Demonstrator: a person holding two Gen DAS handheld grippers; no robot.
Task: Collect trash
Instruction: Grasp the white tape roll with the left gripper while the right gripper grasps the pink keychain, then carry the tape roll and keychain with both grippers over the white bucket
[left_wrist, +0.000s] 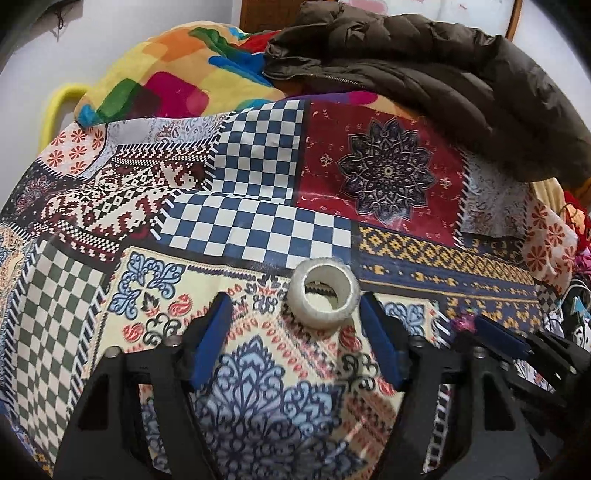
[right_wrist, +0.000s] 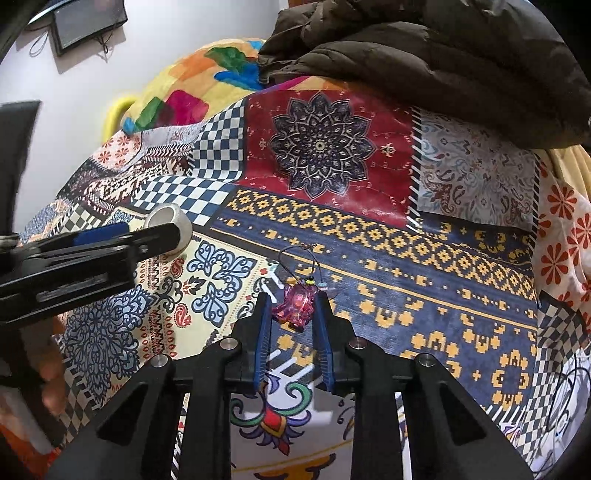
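A whitish tape roll (left_wrist: 324, 292) lies on the patterned patchwork cloth (left_wrist: 258, 221), just ahead of my left gripper (left_wrist: 293, 308), which is open with the roll near its right finger. The roll shows in the right wrist view (right_wrist: 170, 221) too, partly behind the left gripper (right_wrist: 122, 236). My right gripper (right_wrist: 291, 306) is shut on a pink translucent charm (right_wrist: 296, 304) with a thin dark cord loop (right_wrist: 295, 258), low over the cloth. The right gripper shows in the left wrist view (left_wrist: 506, 338) at right, the charm (left_wrist: 461, 324) at its tip.
A dark brown puffer jacket (left_wrist: 424, 74) is piled at the back right on the cloth. A multicoloured plush blanket (left_wrist: 177, 81) lies at the back left. A yellow handle (left_wrist: 55, 110) stands by the white wall. Clutter (left_wrist: 569, 295) lies at the far right edge.
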